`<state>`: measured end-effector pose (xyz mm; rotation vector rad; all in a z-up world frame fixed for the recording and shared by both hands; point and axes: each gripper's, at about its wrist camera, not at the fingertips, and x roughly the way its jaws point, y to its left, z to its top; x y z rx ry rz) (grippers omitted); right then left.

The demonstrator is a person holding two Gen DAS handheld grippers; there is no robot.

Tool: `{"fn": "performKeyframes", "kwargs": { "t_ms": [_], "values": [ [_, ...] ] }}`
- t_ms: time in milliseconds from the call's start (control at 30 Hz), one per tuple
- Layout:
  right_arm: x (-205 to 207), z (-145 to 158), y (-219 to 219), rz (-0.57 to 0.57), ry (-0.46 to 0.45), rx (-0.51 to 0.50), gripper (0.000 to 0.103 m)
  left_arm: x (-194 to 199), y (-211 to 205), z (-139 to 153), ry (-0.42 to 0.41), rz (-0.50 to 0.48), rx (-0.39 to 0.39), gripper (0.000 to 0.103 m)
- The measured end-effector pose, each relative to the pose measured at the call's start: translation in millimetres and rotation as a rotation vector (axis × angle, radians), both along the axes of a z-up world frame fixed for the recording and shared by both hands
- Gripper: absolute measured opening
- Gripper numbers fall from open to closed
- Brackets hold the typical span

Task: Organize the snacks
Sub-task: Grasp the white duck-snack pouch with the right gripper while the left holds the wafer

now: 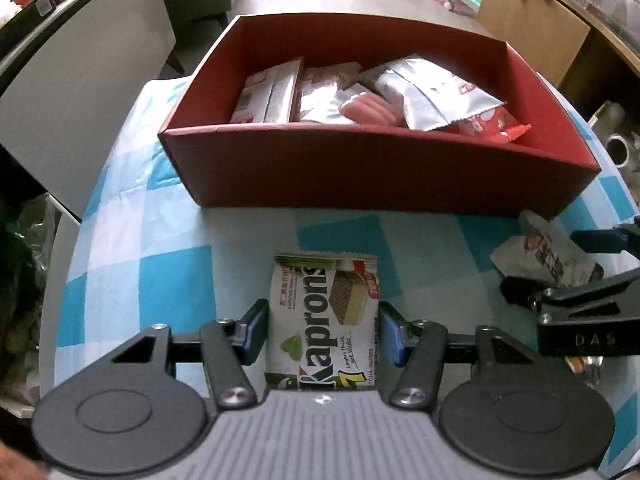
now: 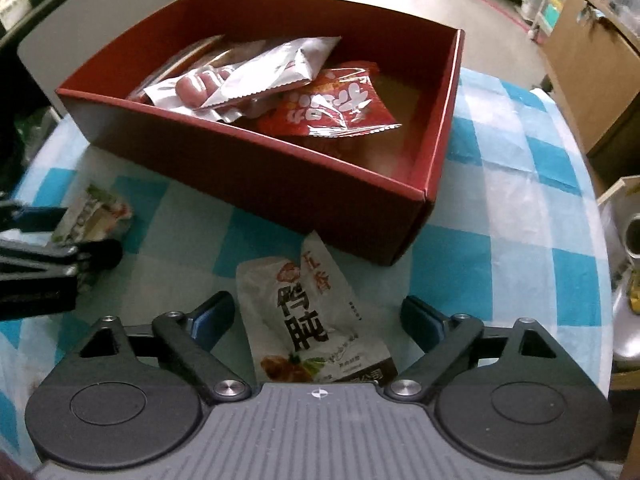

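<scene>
A green-and-white Kaprons wafer pack [image 1: 324, 320] lies on the blue-checked cloth in front of the red box [image 1: 360, 168]. My left gripper [image 1: 323, 308] is down over it, its blue pads against the pack's two long sides. A white pouch with black characters [image 2: 304, 320] lies by the box's near corner [image 2: 424, 200], and my right gripper [image 2: 318, 304] straddles it with the jaws wide open, both pads clear of it. Inside the box lie silver packs [image 1: 432, 96], pink sausages [image 1: 372, 110] and a red packet [image 2: 340, 108]. Each gripper shows at the edge of the other's view.
The round table's checked cloth [image 1: 160, 280] ends close on the left and right. A brown cardboard box [image 1: 532, 20] stands on the floor beyond. A white panel [image 1: 80, 80] is at the left. A metal cup [image 2: 636, 236] sits off the right edge.
</scene>
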<state>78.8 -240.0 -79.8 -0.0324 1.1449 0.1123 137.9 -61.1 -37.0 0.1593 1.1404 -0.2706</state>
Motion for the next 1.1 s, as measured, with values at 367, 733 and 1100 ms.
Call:
{"fn": "performKeyframes", "kwargs": {
  "t_ms": [367, 733, 1100],
  "values": [
    [-25.0, 12.3, -9.5, -0.047, 0.021, 0.088, 0.065, -7.9, 7.6, 4.3, 0.064, -0.020, -0.061, 0.051],
    [-21.0, 10.7, 5.7, 0.007, 0.006, 0.091, 0.065, -13.6, 2.1, 4.1, 0.024, -0.047, -0.017, 0.051],
    [-27.4, 40.3, -4.1, 0.001, -0.072, 0.203, 0.061, -21.3, 4.4, 13.1, -0.020, -0.067, -0.029, 0.051]
  ]
}}
